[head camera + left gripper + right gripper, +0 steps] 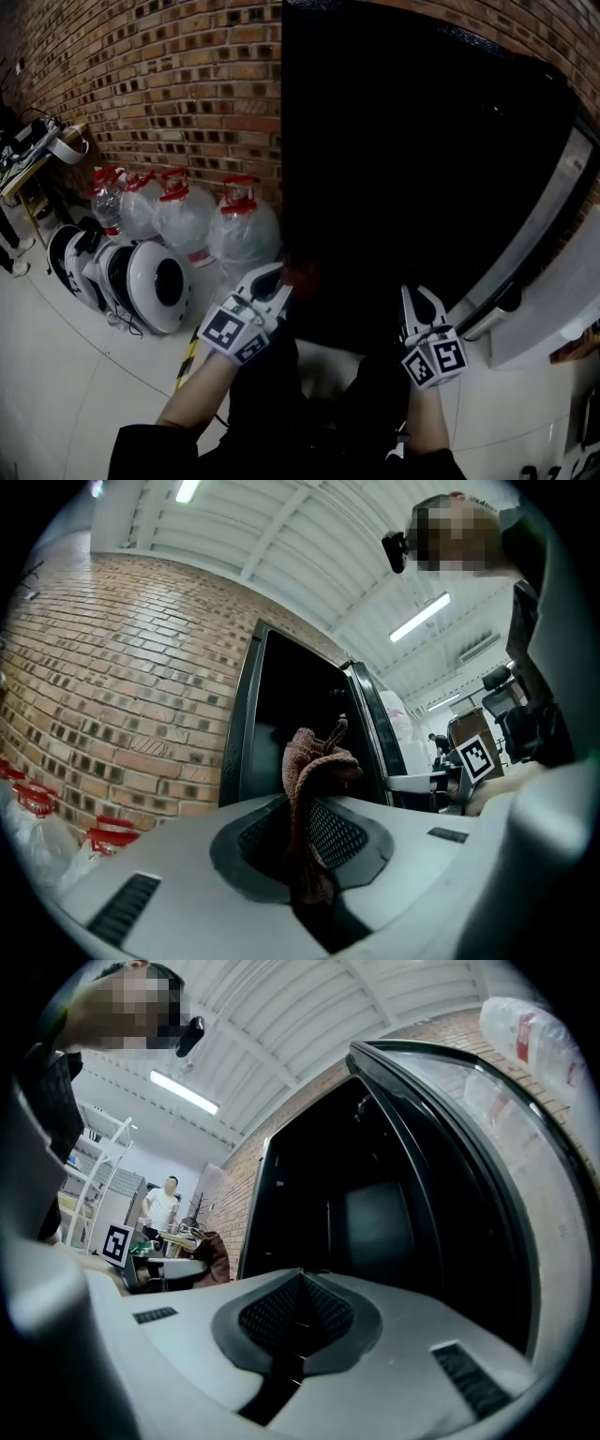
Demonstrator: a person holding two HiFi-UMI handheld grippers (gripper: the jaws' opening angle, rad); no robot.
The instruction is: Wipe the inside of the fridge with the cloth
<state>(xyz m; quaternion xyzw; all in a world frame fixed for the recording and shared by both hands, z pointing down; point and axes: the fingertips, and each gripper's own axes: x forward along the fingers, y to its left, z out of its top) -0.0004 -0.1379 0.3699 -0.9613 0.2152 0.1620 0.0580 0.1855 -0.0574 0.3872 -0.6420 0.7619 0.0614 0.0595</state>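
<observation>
Cloth (315, 782), reddish-brown and bunched, is pinched in the left gripper (277, 279). In the left gripper view its jaws are closed tight on the lower folds, and the rest of the cloth stands up in a crumpled peak above the gripper tips. From the head view the cloth (302, 274) shows as a small red patch at the gripper's tip, at the lower left edge of the fridge opening, at the threshold and not deep inside.

Right gripper (418, 302) is held level with the left and well apart from it, in front of the opening's lower right part. Its own view shows the jaws (298, 1286) brought together with nothing between them and touching nothing.

Fridge (422, 141) stands open, its interior dark and no shelf detail legible. Its glass door (555, 220) is swung out to the right.

Brick wall (169, 66) runs behind and to the left of the fridge. Clear water jugs (242, 232) with red caps stand in a row on the floor (56, 375) at its foot.
</observation>
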